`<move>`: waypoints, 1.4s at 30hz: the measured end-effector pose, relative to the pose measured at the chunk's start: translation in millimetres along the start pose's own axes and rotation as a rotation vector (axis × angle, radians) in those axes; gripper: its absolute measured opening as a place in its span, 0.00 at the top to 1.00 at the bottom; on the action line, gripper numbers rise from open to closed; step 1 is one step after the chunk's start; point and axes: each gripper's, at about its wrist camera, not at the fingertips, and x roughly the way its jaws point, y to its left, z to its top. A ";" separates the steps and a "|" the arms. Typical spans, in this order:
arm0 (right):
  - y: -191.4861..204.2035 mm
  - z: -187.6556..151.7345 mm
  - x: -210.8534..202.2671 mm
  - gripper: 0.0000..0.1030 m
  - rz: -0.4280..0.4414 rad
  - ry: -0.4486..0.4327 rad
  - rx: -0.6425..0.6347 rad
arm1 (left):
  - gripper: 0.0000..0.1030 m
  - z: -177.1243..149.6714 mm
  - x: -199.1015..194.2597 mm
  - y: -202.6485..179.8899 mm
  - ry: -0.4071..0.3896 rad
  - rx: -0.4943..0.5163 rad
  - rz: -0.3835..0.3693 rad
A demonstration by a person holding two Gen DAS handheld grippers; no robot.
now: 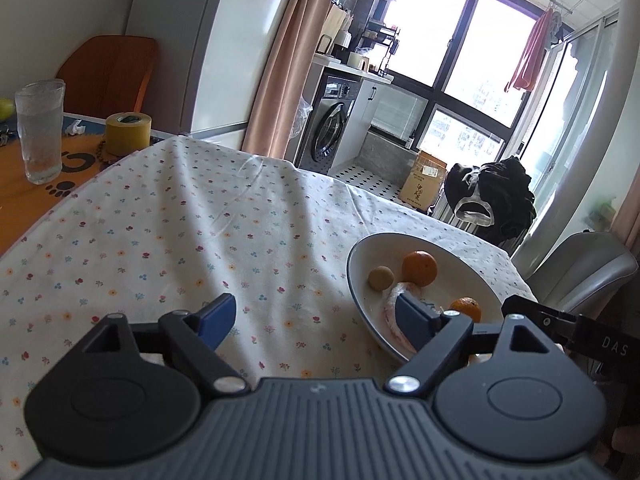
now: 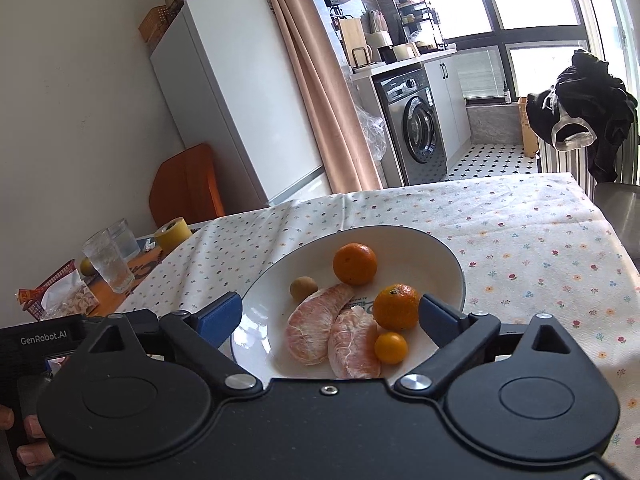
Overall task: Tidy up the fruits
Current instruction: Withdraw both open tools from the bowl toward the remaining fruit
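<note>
In plate: pomelo segments lengthwise, seemingly toward camera; both grippers wide open, empty.

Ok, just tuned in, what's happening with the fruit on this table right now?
A person holds a gripper in each hand over a table with a flowered cloth. All the fruit sits in a white bowl: two oranges, a small yellow-orange fruit, a small tan fruit and two peeled pomelo segments. The right gripper is open over the bowl, holding nothing. The left gripper is open too, empty, at the bowl's near-left rim.
</note>
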 end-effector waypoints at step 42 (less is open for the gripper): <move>72.4 -47.9 -27.7 0.00 0.029 0.099 -0.164 | 0.00 -38.6 -54.0 47.6 0.028 0.014 -0.024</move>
